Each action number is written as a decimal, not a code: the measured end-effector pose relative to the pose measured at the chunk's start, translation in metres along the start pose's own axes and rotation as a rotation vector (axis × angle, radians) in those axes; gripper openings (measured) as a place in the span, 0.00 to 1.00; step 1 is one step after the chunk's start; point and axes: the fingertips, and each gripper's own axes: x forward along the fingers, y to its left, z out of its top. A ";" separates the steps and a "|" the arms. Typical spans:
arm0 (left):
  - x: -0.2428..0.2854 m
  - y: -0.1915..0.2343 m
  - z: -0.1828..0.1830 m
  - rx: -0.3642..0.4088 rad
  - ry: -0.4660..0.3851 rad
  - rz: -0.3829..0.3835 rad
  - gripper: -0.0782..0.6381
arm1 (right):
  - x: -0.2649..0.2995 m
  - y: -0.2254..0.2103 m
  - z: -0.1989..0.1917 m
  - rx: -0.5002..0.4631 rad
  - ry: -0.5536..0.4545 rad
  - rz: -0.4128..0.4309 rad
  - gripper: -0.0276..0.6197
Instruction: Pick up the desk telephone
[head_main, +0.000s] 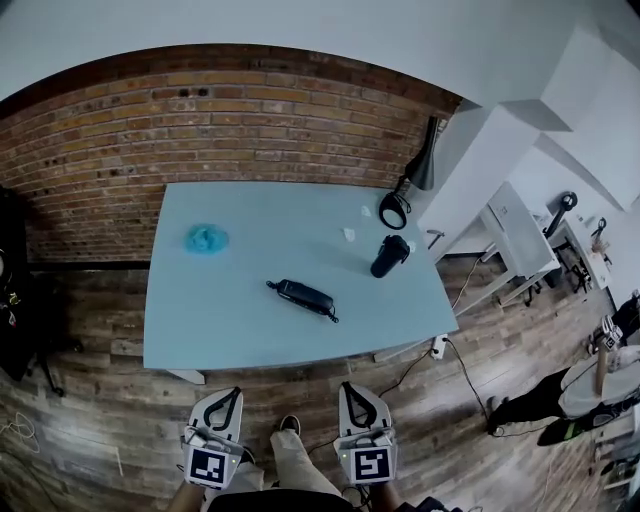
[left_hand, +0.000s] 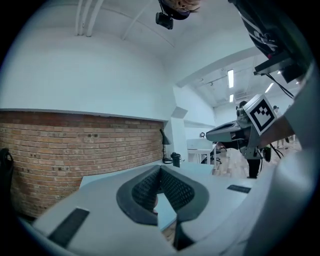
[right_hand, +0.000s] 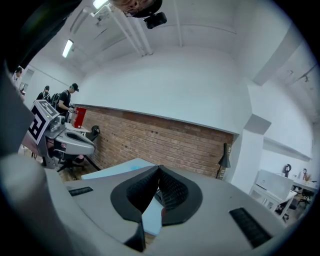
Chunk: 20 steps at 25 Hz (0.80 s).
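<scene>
The desk telephone (head_main: 305, 297) is a black, elongated handset-shaped piece lying flat near the middle of the light-blue table (head_main: 230, 320), with a short cord end at its right. Both grippers hang side by side below the table's near edge, well short of the phone. My left gripper (head_main: 228, 394) points toward the table with its jaws shut and nothing in them; its ribbed pads (left_hand: 170, 187) meet at the tip. My right gripper (head_main: 352, 390) is likewise shut and empty, its pads (right_hand: 172, 192) closed together. The phone itself is not clearly visible in either gripper view.
On the table are a crumpled blue cloth (head_main: 206, 239) at the back left, a black cup (head_main: 390, 256) at the right and a black desk lamp (head_main: 408, 190) at the far right corner. A brick wall (head_main: 200, 120) runs behind. People stand at the right (head_main: 590, 385).
</scene>
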 end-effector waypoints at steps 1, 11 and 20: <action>0.009 0.002 0.003 0.000 0.002 0.011 0.13 | 0.009 -0.008 -0.001 0.008 -0.007 0.004 0.09; 0.100 -0.004 0.026 0.027 0.071 0.079 0.13 | 0.084 -0.088 -0.027 0.093 -0.030 0.070 0.09; 0.124 0.014 0.008 0.005 0.138 0.107 0.13 | 0.138 -0.100 -0.046 0.062 0.020 0.087 0.09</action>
